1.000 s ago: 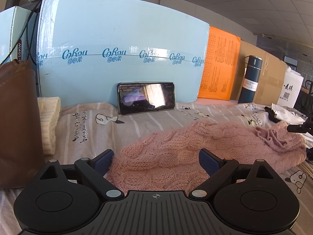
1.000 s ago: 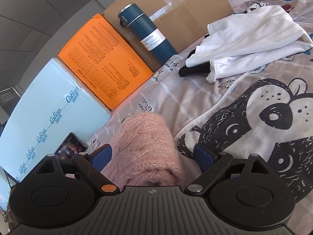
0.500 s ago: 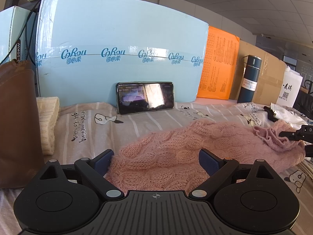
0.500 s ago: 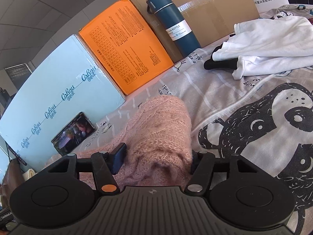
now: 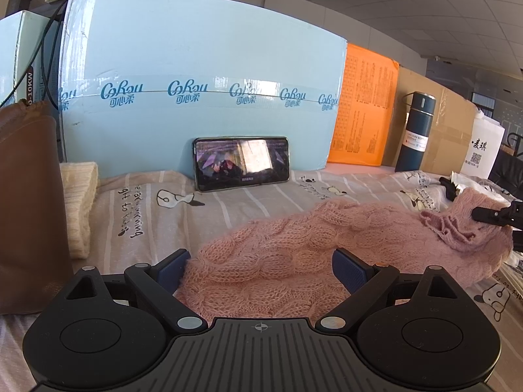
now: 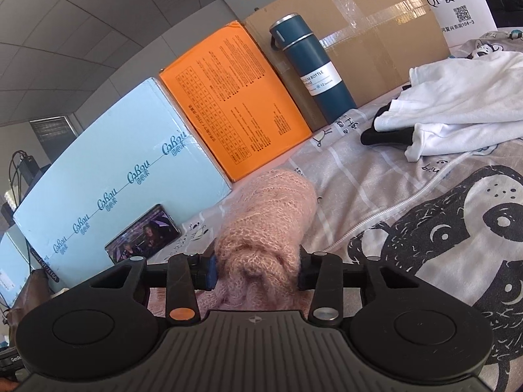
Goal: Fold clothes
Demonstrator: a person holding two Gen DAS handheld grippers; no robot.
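Right gripper [image 6: 256,272] jaws have pinched the pink sweater [image 5: 327,248] lying left-right; left gripper [image 5: 261,266] jaws spread

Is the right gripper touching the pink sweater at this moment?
Touching. The right wrist view shows the right gripper with its jaws closed on a bunched end of the pink sweater, knit pressed between both.

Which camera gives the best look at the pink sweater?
The left wrist view: the pink sweater stretches across the bed, the right gripper pinching its far end. The right wrist view shows only a bunched end.
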